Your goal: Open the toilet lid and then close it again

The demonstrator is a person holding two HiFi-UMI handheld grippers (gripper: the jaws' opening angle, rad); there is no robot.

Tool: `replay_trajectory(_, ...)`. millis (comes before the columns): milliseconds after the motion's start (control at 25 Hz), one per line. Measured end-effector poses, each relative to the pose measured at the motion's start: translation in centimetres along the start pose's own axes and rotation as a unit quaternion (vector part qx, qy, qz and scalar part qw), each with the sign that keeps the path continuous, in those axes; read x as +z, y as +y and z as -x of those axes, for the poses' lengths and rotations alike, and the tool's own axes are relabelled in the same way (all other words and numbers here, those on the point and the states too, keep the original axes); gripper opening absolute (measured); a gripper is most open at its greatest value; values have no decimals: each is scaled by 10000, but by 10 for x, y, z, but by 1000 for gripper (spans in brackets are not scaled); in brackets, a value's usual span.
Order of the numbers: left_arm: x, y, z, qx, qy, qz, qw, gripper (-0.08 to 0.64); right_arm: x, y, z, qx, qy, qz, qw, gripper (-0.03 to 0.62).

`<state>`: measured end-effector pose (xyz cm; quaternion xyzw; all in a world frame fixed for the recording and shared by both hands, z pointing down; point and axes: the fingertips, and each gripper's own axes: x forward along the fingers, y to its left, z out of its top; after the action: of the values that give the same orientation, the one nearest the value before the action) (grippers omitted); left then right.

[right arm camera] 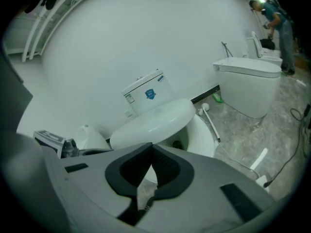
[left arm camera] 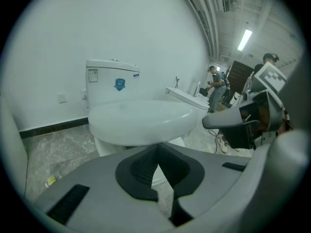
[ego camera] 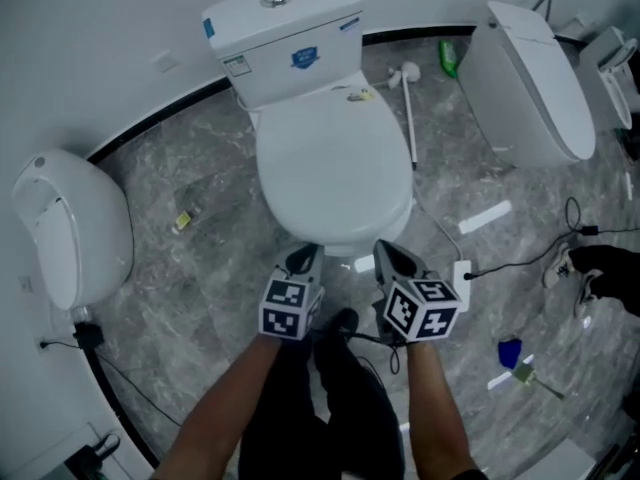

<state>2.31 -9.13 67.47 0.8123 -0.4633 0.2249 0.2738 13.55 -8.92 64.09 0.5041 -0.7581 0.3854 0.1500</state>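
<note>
A white toilet stands against the wall, its tank behind the oval lid. In the right gripper view the lid is tilted up at its front, and the bowl opening shows beneath it. My left gripper is shut at the lid's front edge, left of centre, with its tips just under the lid. The right gripper is shut too, at the front edge right of centre. Neither has anything between its pads. Whether the lid rests on the tips I cannot tell.
A second toilet lies at the back right, another white fixture at the left. A toilet brush and a green bottle lie beside the bowl. Cables and a power strip cross the floor on the right.
</note>
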Motion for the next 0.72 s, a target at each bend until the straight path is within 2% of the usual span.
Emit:
replay_trajectory(120,22,1,10,98,-148,46,9998,5,7,10,-2,18,302,528,9981,8)
replay_trajectory(200,39,3,16,157,-264,35,9995,5,17,16,-3,51,367,687,9970,9)
replay_trajectory(520,99,13,36,247,-600,-21,9979,5,75,43,-7,155,177,945,9952,9)
replay_trajectory(720,133,21,43,200,-666,-92,9975,5,117,60,-11,167,6,1033,9945,9)
